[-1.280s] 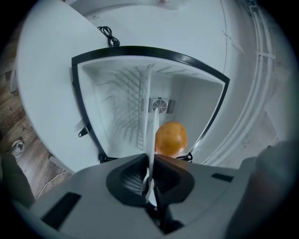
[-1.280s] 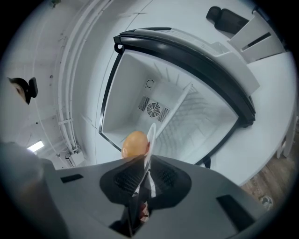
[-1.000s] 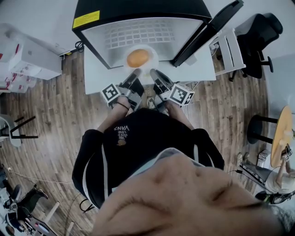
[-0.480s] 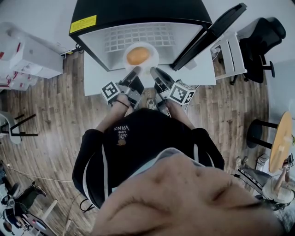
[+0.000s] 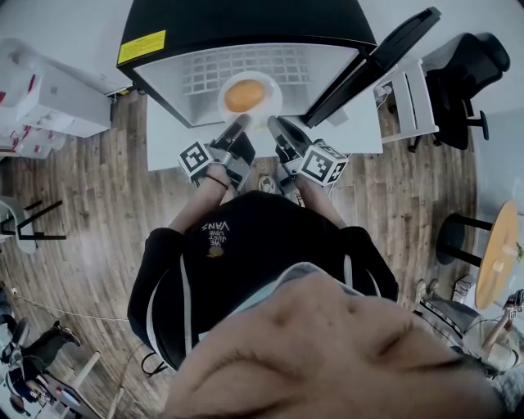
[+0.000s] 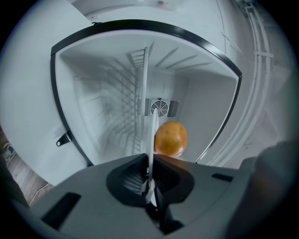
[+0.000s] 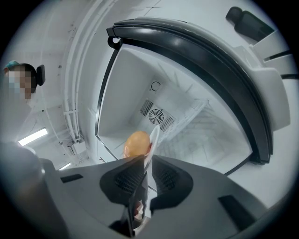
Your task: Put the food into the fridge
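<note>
Plate point(image 5: 273, 100) of orange food point(image 5: 245, 95) at fridge point(image 5: 246, 24), rim pinched by left hand-held gripper point(image 5: 240, 123) and right hand-held gripper point(image 5: 274, 123)

An office-like workroom or lab. Straight ahead of the left gripper point(image 5: 241, 124) and right gripper point(image 5: 273, 124), a small black fridge point(image 5: 246, 24) stands open on a white table point(image 5: 166, 135). Off the right gripper's side are a black swivel chair point(image 5: 463, 57) and a round wooden table point(image 5: 498, 245). Off the left gripper's side are stacked white boxes point(image 5: 57, 102). The floor point(image 5: 90, 204) is wood plank, and exposed white pipes point(image 7: 74, 93) run beyond the fridge.
</note>
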Motion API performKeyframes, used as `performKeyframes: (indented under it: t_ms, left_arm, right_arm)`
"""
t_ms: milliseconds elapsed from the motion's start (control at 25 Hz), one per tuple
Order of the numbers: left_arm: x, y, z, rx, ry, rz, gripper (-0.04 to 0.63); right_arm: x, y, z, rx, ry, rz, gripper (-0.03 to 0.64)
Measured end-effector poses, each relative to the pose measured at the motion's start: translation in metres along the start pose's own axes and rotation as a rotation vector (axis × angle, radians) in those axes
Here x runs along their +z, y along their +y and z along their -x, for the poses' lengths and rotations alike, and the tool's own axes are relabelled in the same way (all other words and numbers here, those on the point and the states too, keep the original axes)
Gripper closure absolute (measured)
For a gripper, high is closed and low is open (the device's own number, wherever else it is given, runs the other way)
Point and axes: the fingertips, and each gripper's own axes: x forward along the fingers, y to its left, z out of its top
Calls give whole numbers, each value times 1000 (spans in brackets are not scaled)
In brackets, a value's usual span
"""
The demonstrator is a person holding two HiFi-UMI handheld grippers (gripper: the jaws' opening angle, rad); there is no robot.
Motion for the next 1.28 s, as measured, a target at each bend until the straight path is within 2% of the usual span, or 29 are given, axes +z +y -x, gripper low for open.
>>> performKeyframes:
  t_ms: [600,960,1280]
  left_arm:
    - [18,1,-10,9,-30,-22,565]
    - [35,1,-18,29,-38,-66,565]
    - [42,0,-27,43,-41,-62,565]
  right_arm:
    - [18,-6,-3,-10,-12,76,546]
    - [22,-9,-5,-17,-11,95,546]
    - [25,-13,-7,-16,-14,85,546]
